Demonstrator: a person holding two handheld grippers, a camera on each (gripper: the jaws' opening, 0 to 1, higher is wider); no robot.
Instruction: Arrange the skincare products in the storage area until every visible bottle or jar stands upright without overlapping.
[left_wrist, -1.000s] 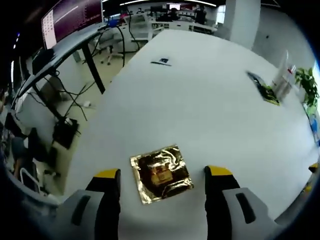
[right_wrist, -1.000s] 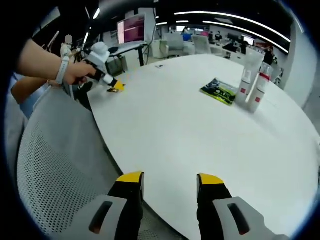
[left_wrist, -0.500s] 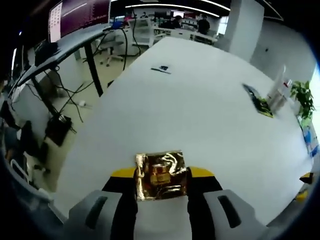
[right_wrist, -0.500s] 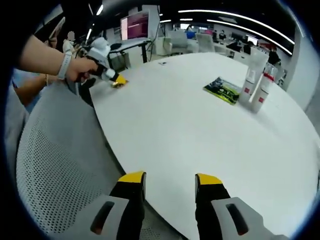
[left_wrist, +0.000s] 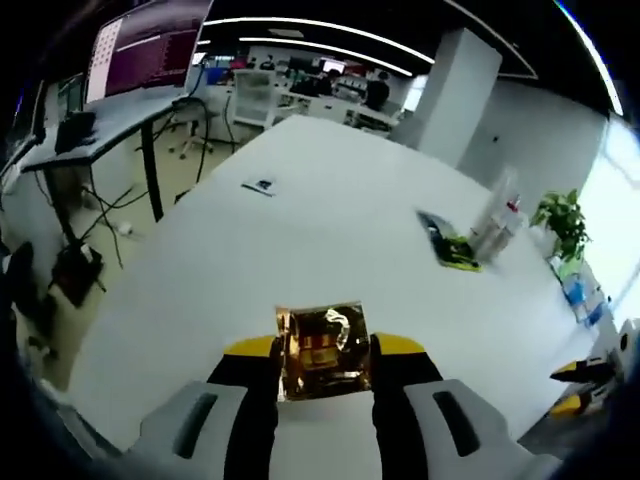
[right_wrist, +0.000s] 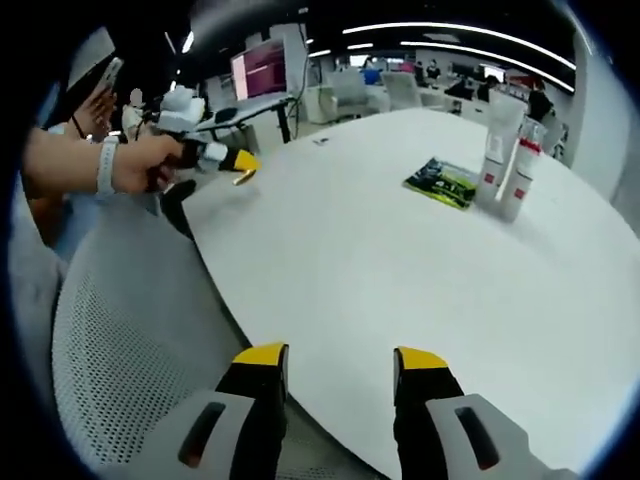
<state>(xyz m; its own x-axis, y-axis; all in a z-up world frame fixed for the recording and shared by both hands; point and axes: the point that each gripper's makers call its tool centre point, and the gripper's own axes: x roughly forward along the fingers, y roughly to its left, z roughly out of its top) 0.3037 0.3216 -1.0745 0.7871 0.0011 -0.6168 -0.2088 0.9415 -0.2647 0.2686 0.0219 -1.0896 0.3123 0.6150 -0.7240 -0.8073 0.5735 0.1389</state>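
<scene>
**Gold sachet clamped, tubes standing far off**

While the left gripper (left_wrist: 322, 352) shows in the left gripper view clamped on a gold foil sachet (left_wrist: 322, 350) above the white table (left_wrist: 330, 220), a green packet (left_wrist: 447, 242) and upright tubes (left_wrist: 495, 225) sit far across it.

Seen from the right gripper view, the right gripper (right_wrist: 335, 362) holds nothing, jaws apart over the table edge; two white tubes (right_wrist: 506, 160) stand beside the green packet, well apart from the left gripper.

A crinkled gold foil packet (left_wrist: 322, 350) with a red-orange label sits between the yellow-tipped black jaws of the grey left gripper (left_wrist: 322, 352) above a plain white table (right_wrist: 400, 250), far from a green-and-black sachet (right_wrist: 441, 183) and white tubes (right_wrist: 506, 155) (red bands near their bases)
</scene>
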